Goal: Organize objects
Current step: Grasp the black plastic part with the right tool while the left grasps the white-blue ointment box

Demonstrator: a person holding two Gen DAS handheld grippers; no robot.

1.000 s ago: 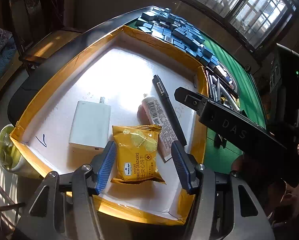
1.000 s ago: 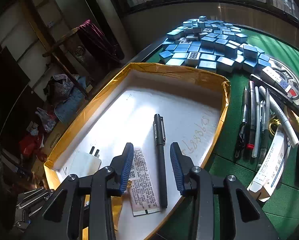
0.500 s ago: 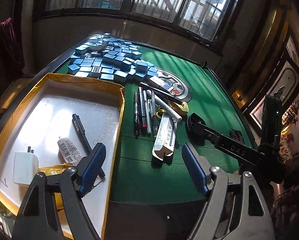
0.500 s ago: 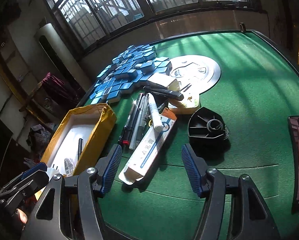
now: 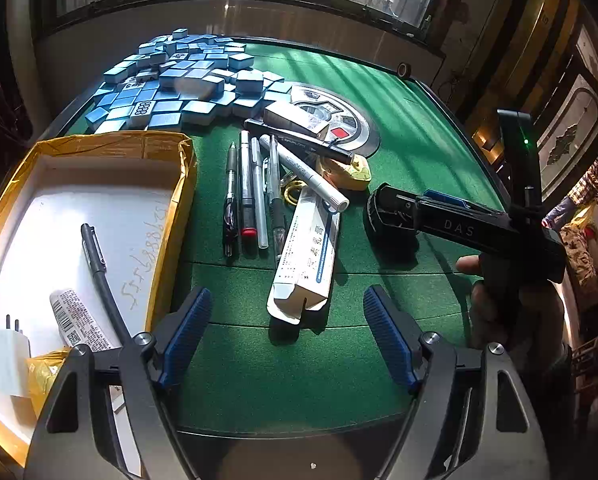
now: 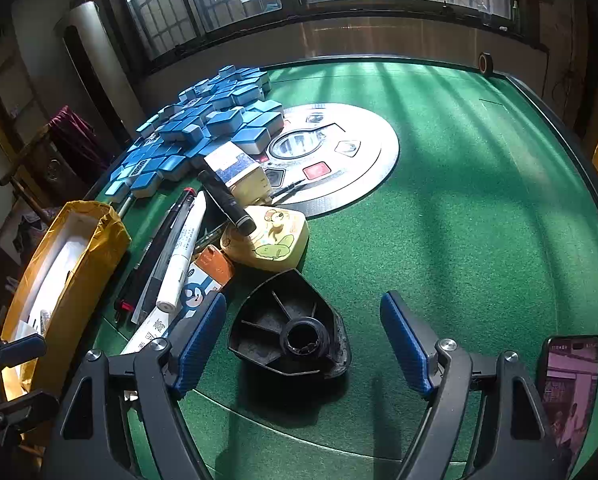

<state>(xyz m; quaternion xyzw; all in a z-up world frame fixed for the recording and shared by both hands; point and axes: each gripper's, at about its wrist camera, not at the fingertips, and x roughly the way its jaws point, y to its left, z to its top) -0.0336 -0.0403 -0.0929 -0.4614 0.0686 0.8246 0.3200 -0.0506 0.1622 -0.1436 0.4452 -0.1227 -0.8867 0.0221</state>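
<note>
While the left gripper (image 5: 287, 336) stands spread wide and empty over green felt, its ribbed blue pads (image 5: 185, 334) frame the near end of a long white carton (image 5: 309, 258) at twelve o'clock. Beyond it lie slim pens (image 5: 253, 192) in a parallel row, and glossy blue mahjong tiles (image 5: 179, 80) are heaped at eleven. At nine o'clock sits a shallow white tray (image 5: 111, 140) edged in crinkled yellow tape, holding a black pen (image 5: 95, 256) and a labelled tube (image 5: 79, 320).

In the right wrist view, the right gripper (image 6: 301, 350) has its jaws opening, an angular black plastic base (image 6: 289, 328) with ribs and a round socket lying between them, untouched. A rounded yellow case (image 6: 271, 240) sits at twelve, the table's (image 6: 479, 200) metallic disc (image 6: 363, 160) beyond; barred windows line the far wall. A phone (image 6: 567, 392) lies at three.
</note>
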